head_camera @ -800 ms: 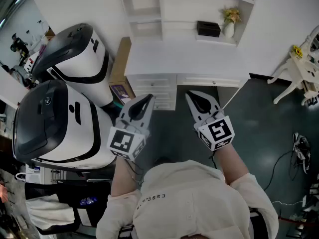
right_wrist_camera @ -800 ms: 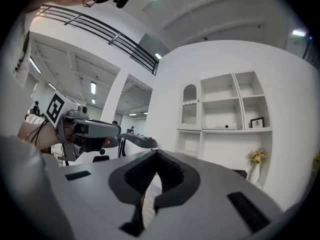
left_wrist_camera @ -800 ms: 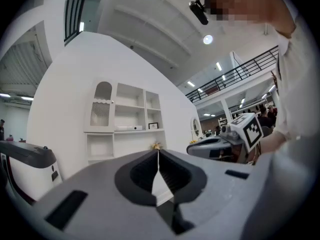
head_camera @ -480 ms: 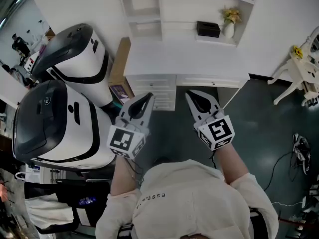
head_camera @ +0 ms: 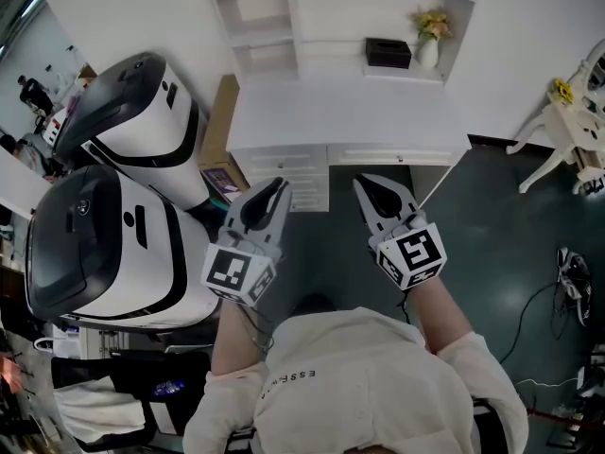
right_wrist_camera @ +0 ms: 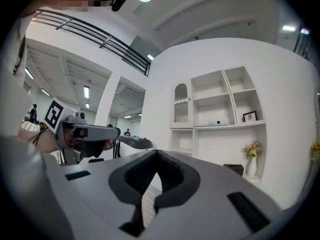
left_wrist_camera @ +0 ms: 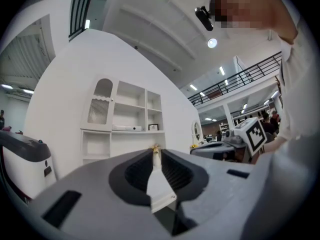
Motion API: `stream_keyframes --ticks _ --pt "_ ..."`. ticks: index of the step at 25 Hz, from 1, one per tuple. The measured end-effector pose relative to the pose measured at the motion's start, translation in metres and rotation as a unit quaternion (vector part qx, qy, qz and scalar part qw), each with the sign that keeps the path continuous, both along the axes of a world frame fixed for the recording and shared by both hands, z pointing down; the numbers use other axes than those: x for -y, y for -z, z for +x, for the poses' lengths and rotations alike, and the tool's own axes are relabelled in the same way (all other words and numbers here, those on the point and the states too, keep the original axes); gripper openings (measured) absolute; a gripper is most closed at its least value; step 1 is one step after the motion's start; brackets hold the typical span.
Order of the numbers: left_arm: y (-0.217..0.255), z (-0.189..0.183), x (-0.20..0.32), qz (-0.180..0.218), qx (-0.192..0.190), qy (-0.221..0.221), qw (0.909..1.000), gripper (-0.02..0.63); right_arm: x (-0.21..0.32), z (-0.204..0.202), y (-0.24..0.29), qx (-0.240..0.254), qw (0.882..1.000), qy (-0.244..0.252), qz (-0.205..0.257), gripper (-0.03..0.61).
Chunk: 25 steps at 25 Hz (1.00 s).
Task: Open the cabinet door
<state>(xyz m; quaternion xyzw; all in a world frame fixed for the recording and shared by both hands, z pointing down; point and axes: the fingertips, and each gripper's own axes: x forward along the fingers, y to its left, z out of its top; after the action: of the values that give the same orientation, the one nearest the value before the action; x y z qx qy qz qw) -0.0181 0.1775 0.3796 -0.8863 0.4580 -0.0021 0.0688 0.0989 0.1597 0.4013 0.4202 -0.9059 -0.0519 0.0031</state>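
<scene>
A white cabinet unit [head_camera: 340, 112] with a desk top, drawers and open shelves stands ahead of me. Its small door with an arched, ribbed panel [left_wrist_camera: 98, 109] sits at the upper left of the shelves and is closed; the right gripper view shows that door [right_wrist_camera: 181, 105] too. My left gripper [head_camera: 271, 195] hangs over the dark floor just short of the drawers, shut and empty. Level with it on the right is my right gripper [head_camera: 371, 189], also shut with nothing in it. Both point level at the unit, well short of the door.
Two large white-and-black machines [head_camera: 123, 112] [head_camera: 95, 244] stand close on the left, with a cardboard box [head_camera: 222, 126] beside the desk. A black box [head_camera: 388, 53] and a vase of yellow flowers [head_camera: 428, 41] sit on the desk. A white chair [head_camera: 567, 130] and cables [head_camera: 567, 272] are at the right.
The head view has shifted slightly, so the cabinet sits a little higher and further left in the picture. Both grippers keep their places and stay shut.
</scene>
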Motion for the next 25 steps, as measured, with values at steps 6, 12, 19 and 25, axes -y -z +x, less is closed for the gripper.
stream_keyframes --ticks 6,12,19,25 --pt "0.030 -0.002 0.036 0.037 0.030 0.035 0.9983 0.233 0.025 0.013 0.008 0.002 1.000 -0.010 -0.003 0.011" --pt "0.024 -0.012 0.071 0.024 0.030 0.047 0.9981 0.233 0.061 0.003 0.007 -0.001 1.000 -0.001 -0.010 0.011" --pt "0.017 -0.039 0.136 0.020 0.024 0.039 0.9987 0.233 0.132 -0.025 -0.001 -0.010 1.000 -0.001 -0.020 0.011" --pt "0.019 -0.065 0.219 0.006 0.021 0.028 0.9994 0.233 0.216 -0.055 0.006 -0.017 0.999 -0.007 -0.026 0.011"
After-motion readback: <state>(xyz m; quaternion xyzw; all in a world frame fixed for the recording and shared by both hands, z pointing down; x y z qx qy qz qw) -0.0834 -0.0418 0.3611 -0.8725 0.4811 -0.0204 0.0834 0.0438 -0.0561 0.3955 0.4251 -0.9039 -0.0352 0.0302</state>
